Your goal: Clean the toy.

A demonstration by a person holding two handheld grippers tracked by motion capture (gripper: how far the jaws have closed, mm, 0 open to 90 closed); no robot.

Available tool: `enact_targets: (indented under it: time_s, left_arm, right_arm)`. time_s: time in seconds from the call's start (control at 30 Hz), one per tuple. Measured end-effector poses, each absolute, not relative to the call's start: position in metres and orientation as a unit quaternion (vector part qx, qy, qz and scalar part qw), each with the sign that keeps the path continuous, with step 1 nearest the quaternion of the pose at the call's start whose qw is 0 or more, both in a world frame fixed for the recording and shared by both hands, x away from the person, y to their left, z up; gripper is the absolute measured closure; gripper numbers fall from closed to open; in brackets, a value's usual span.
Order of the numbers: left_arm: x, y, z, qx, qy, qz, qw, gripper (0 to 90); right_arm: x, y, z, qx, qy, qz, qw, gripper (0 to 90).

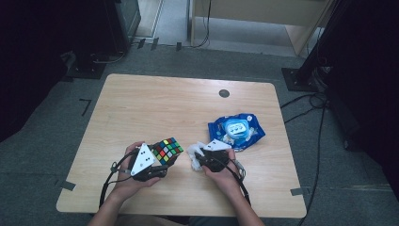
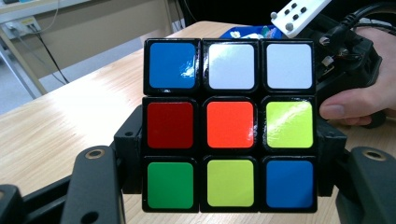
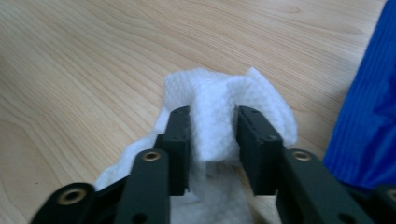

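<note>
A scrambled colour cube (image 1: 167, 150) (image 2: 229, 123) sits between the jaws of my left gripper (image 1: 162, 162) (image 2: 229, 154), which is shut on its two sides, at the near middle of the table. Its facing side has blue, white, red, orange, yellow and green squares. My right gripper (image 1: 196, 157) (image 3: 213, 133) is shut on a crumpled white wipe (image 1: 193, 154) (image 3: 224, 107) held just above the wood, a short way right of the cube. In the left gripper view the right gripper (image 2: 345, 51) and the hand holding it appear just behind the cube.
A blue wipe packet (image 1: 236, 130) (image 3: 369, 116) with a white lid lies open just beyond and right of my right gripper. The wooden table (image 1: 155, 108) has a round dark grommet (image 1: 224, 93) near its far edge. Cables and stands surround the table on the floor.
</note>
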State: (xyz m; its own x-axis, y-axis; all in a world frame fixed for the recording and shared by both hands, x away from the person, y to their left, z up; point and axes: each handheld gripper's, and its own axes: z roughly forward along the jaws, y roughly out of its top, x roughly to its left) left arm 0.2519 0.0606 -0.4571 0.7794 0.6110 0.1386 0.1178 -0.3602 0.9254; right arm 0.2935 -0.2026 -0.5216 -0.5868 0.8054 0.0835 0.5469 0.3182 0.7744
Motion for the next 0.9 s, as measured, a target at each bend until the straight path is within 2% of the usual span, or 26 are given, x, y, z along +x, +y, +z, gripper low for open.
enact_targets:
  time_s: [0.1,0.17,0.27,0.4,0.63,0.77,0.9]
  left_arm:
    - [0.252,0.06,-0.458,0.789,0.231,0.235,0.518,33.8]
    - [0.253,0.059,-0.459,0.79,0.233,0.233,0.517,33.8]
    - [0.253,0.059,-0.461,0.792,0.234,0.234,0.513,33.8]
    - [0.254,0.057,-0.463,0.794,0.235,0.232,0.51,33.8]
    - [0.251,0.05,-0.465,0.798,0.229,0.227,0.509,33.8]
    - [0.248,0.044,-0.465,0.799,0.222,0.223,0.513,33.8]
    - [0.243,0.04,-0.463,0.798,0.21,0.225,0.517,33.8]
  right_arm:
    - [0.293,-0.205,-0.521,0.437,0.789,0.4,0.16,83.4]
    - [0.294,-0.209,-0.52,0.452,0.781,0.405,0.147,87.1]
    - [0.29,-0.212,-0.511,0.455,0.768,0.428,0.142,87.8]
    - [0.279,-0.211,-0.48,0.425,0.748,0.487,0.15,87.8]
    - [0.246,-0.197,-0.417,0.354,0.701,0.61,0.11,87.8]
    - [0.235,-0.188,-0.405,0.328,0.693,0.636,0.088,87.8]
    - [0.236,-0.182,-0.41,0.329,0.7,0.628,0.082,87.7]
